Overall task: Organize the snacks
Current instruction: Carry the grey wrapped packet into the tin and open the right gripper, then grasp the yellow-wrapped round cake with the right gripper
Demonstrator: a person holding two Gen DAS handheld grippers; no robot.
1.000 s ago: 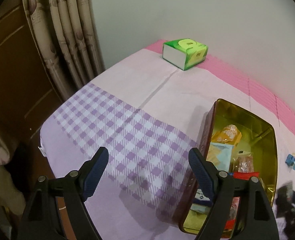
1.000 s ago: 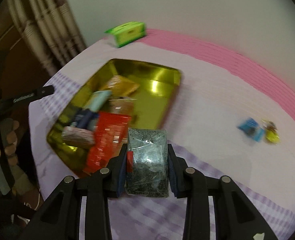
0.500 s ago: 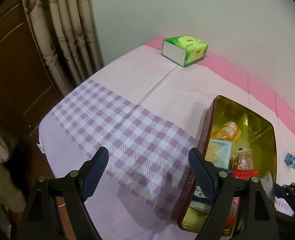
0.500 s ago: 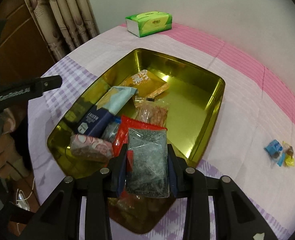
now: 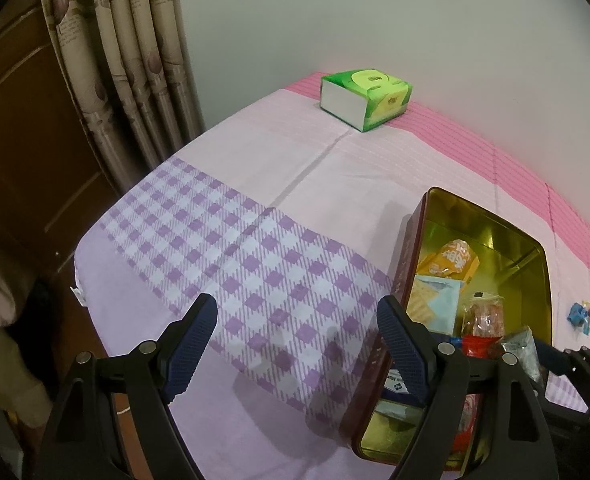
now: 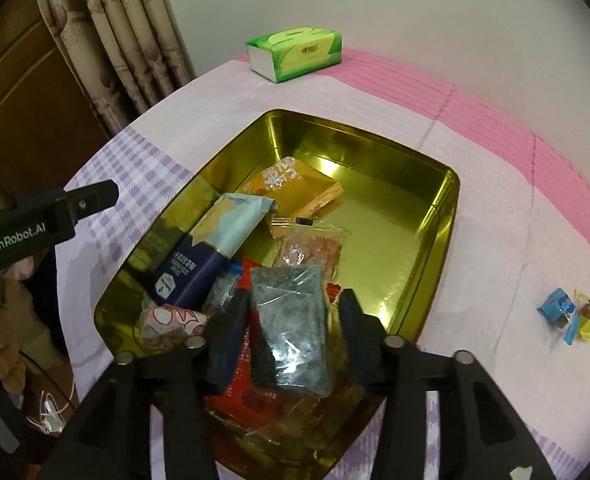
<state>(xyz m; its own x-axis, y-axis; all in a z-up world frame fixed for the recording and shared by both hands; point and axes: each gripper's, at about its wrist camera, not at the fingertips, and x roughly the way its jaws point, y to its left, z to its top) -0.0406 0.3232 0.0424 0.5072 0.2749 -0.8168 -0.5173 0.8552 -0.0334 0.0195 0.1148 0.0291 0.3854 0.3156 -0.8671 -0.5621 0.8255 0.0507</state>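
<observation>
A gold tin (image 6: 451,216) on the pink and purple cloth holds several snack packets: an orange one (image 6: 291,184), a blue and teal box (image 6: 207,252) and a red one (image 6: 247,380). My right gripper (image 6: 293,332) hangs over the tin's near end and its jaws are opening. A dark clear packet (image 6: 291,320) stands between them, with a gap showing at each pad. That packet (image 5: 521,346) also shows in the left wrist view. My left gripper (image 5: 295,344) is open with nothing in it, over the checked cloth left of the tin (image 5: 411,264).
Loose wrapped candies (image 6: 567,312) lie on the cloth right of the tin. A green tissue box (image 6: 295,54) sits at the far edge by the wall. A curtain (image 5: 135,60) and a wooden door are beyond the table's left edge.
My right gripper carried the dark packet from beside the tin to over its near end, then its jaws parted from the packet. The left gripper stayed put.
</observation>
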